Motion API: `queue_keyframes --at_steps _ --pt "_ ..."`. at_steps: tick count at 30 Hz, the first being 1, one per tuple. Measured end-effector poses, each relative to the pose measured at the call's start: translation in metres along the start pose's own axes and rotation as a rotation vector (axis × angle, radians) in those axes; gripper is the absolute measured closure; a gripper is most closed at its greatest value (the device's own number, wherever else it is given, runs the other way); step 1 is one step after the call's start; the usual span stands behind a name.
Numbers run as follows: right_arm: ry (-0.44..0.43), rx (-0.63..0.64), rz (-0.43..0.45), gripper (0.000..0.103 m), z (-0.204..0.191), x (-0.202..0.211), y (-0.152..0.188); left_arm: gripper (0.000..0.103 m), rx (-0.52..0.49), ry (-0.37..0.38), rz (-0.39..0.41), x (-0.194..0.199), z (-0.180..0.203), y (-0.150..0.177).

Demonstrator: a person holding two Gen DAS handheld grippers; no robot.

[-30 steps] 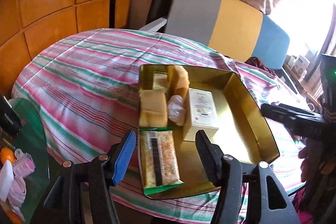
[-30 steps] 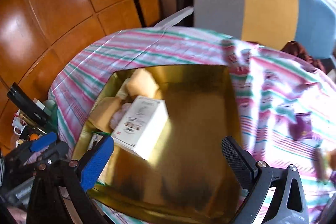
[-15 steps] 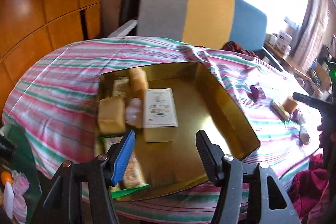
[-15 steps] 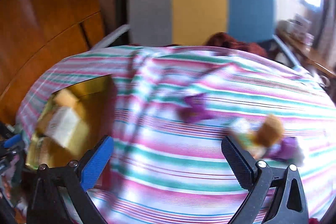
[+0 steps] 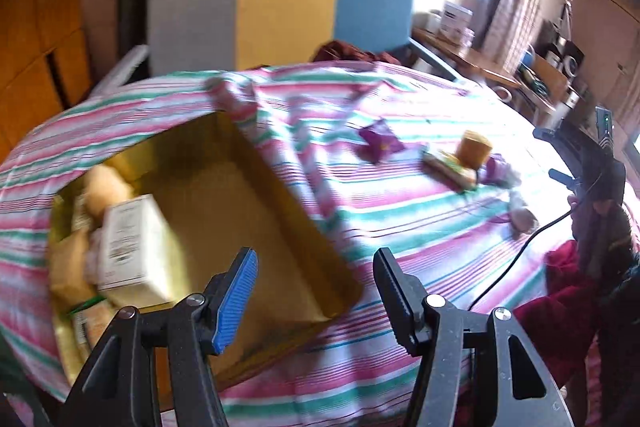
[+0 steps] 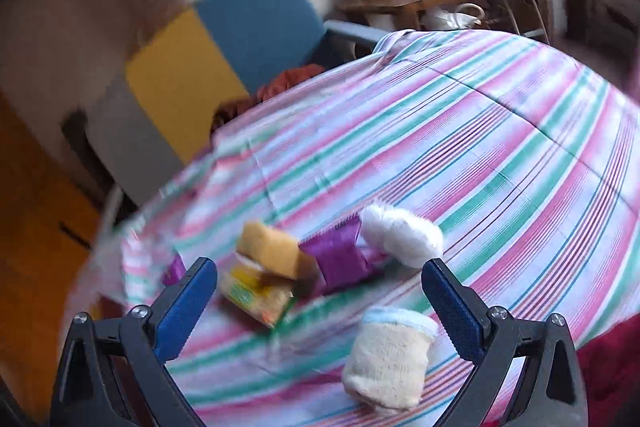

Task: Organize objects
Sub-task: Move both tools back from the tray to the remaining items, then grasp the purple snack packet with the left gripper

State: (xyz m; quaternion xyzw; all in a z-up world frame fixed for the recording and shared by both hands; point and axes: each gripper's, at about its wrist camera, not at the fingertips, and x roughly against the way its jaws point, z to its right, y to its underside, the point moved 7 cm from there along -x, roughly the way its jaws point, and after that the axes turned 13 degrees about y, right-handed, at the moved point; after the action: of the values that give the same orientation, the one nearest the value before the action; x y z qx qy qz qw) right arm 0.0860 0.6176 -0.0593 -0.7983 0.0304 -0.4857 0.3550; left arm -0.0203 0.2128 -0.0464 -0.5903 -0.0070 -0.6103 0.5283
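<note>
Partly blurred: gold tin's (image 5: 280,211) contents.

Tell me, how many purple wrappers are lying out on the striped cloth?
2: one purple wrapper lies alone near the gold tray, another purple wrapper sits among the snack cluster. More may be hidden.

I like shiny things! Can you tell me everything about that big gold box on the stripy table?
The big gold box is a shallow rectangular tin with shiny, mirror-like metal walls and floor. It sits open, no lid in view, on the striped tablecloth. Its left end is packed with a white carton and yellowish wrapped snacks; the right part is bare. Neither gripper touches it.
</note>
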Motion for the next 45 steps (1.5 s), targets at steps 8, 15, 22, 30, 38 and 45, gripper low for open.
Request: queue_keyframes --at_steps 8,15,22,30,38,45 --pt "-0.067 -0.256 -0.014 0.000 0.039 -0.001 -0.008 0.042 -0.067 0.048 -0.065 -0.046 0.049 -0.018" --pt "-0.107 -0.376 -0.064 0.000 0.054 -0.008 -0.004 0.042 -0.036 0.087 -0.115 -0.080 0.060 -0.031" --pt "-0.132 -0.309 -0.084 0.000 0.041 -0.008 -0.002 0.043 0.062 0.106 -0.137 -0.121 0.054 -0.060" --pt "-0.157 -0.264 -0.123 0.000 0.029 -0.015 0.003 0.043 0.155 0.099 -0.152 -0.177 0.041 -0.096" --pt "-0.174 -0.251 -0.144 0.000 0.024 -0.020 0.006 0.042 0.246 0.058 -0.162 -0.227 0.023 -0.117" --pt "-0.165 -0.242 -0.154 0.000 0.023 -0.024 0.007 0.065 0.123 -0.029 -0.169 -0.247 0.022 -0.116"
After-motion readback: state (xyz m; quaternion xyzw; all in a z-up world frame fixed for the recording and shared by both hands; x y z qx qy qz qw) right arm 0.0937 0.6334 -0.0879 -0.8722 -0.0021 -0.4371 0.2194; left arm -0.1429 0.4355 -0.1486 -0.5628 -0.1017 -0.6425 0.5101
